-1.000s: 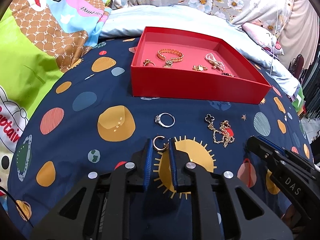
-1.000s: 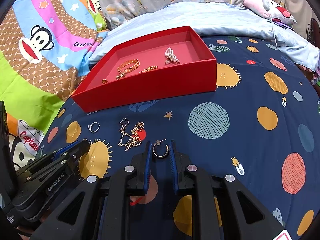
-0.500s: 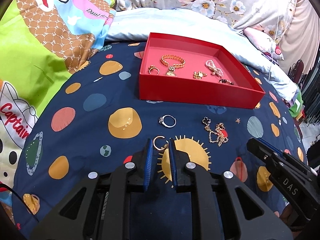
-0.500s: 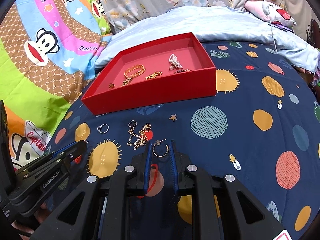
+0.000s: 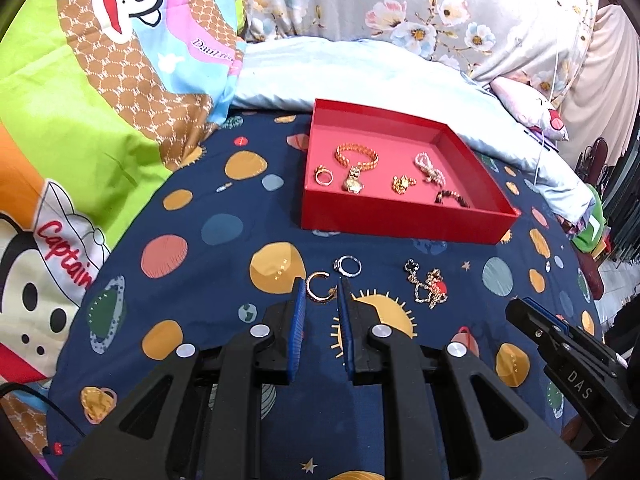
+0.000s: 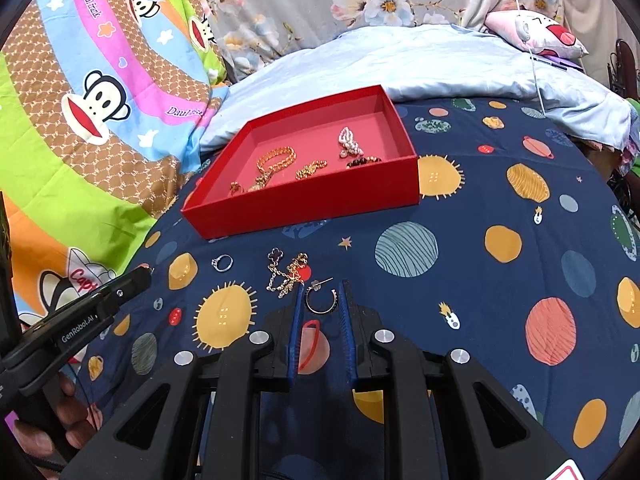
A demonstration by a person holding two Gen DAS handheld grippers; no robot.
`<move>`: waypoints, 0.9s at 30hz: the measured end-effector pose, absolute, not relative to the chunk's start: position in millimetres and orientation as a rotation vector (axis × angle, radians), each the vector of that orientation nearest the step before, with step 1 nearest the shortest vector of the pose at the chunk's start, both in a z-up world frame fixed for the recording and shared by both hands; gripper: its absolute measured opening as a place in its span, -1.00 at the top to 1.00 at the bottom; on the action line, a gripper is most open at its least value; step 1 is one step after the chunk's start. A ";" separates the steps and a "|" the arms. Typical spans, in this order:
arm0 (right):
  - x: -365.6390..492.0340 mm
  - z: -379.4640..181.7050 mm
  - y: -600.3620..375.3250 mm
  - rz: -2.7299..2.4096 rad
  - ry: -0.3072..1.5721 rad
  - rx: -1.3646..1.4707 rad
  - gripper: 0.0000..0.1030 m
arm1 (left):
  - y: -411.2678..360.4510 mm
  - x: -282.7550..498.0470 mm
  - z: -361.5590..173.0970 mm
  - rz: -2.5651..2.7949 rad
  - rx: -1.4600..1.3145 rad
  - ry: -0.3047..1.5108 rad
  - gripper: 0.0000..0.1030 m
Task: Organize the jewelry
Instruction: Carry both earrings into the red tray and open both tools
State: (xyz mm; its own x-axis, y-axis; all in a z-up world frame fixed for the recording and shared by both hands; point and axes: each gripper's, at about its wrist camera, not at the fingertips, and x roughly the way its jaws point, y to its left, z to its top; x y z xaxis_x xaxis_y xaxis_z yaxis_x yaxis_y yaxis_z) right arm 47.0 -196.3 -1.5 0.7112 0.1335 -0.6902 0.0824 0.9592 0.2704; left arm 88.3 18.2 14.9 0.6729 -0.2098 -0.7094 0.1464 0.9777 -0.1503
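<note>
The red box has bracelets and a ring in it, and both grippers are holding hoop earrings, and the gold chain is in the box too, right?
Not quite. The gold chain is not in the red box; it lies on the dark planet blanket in front of it, as the right wrist view shows. The rest is right: bracelets and a ring are in the box, and the left gripper and right gripper each hold a hoop earring.

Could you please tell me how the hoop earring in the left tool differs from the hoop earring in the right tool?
The gold open hoop earring in the left tool is thicker and rose-gold; the thin hoop earring in the right tool is slimmer, darker along one side, with a straight post sticking out. Both are pinched between blue pads, above the blanket.
</note>
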 end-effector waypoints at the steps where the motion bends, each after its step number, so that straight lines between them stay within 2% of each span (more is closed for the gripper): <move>1: 46.9 0.4 -196.4 0.030 0.778 0.291 0.69 | 17.9 88.2 16.7 -0.202 -0.082 0.804 0.70; 12: 74.7 30.4 -204.2 0.048 0.716 0.244 0.69 | -1.9 113.8 45.6 -0.238 -0.068 0.734 0.70; 27: 169.0 57.0 -218.6 0.042 0.670 0.142 0.69 | -35.1 207.6 74.5 -0.251 -0.046 0.679 0.70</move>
State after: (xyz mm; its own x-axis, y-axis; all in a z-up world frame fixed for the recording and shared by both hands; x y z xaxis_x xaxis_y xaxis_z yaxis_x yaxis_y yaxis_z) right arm 169.0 -218.6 57.0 0.7834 0.0841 -0.6158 0.0072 0.9895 0.1442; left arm 207.6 -35.1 74.5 0.7496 -0.2444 -0.6151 0.2145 0.9689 -0.1236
